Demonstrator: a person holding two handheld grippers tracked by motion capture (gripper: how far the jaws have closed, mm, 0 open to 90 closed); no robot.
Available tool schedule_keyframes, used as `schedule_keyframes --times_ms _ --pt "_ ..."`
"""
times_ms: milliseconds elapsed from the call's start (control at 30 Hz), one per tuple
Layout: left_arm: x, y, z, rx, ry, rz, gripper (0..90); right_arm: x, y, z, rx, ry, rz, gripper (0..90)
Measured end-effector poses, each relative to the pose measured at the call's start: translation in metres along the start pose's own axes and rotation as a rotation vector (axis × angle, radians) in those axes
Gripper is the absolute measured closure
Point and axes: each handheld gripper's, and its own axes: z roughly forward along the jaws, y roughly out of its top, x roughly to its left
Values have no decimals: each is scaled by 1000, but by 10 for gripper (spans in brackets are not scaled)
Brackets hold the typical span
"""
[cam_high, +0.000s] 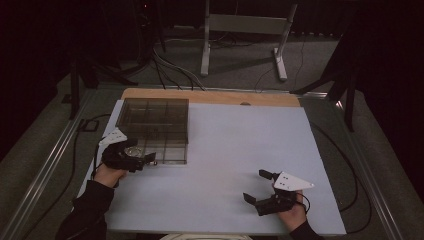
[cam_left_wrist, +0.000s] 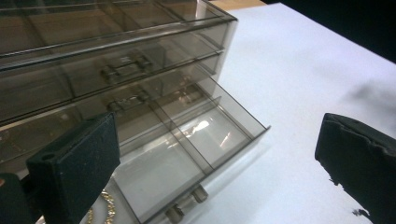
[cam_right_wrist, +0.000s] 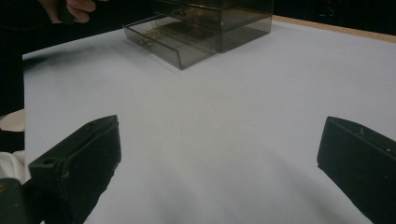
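Observation:
A smoked clear plastic drawer box (cam_high: 152, 117) stands at the back left of the white table sheet (cam_high: 235, 150). Its bottom drawer (cam_high: 167, 154) is pulled out toward me. In the left gripper view a gold chain (cam_left_wrist: 109, 205) lies in the drawer's (cam_left_wrist: 187, 154) near compartment, and two small knobs (cam_left_wrist: 187, 205) stick out of its front. My left gripper (cam_high: 149, 159) hovers at the drawer's front left corner, open, with nothing between its jaws (cam_left_wrist: 215, 140). My right gripper (cam_high: 256, 186) rests open over bare sheet at the front right (cam_right_wrist: 219, 140), far from the box (cam_right_wrist: 219, 18).
A wooden table edge (cam_high: 210, 96) shows behind the sheet. Beyond it stand a white metal frame (cam_high: 245, 30) and cables on the floor. The person's left hand (cam_right_wrist: 74, 7) shows at the far corner in the right gripper view. The sheet's middle and right lie bare.

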Motion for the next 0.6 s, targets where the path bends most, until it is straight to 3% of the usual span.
schedule_keyframes --times_ms 233,600 --pt "-11 -6 -3 -2 -37 27 11 1 0 2 4 1 -2 0" --pt "-28 -23 -4 5 -48 61 11 0 0 1 2 -1 1 0"
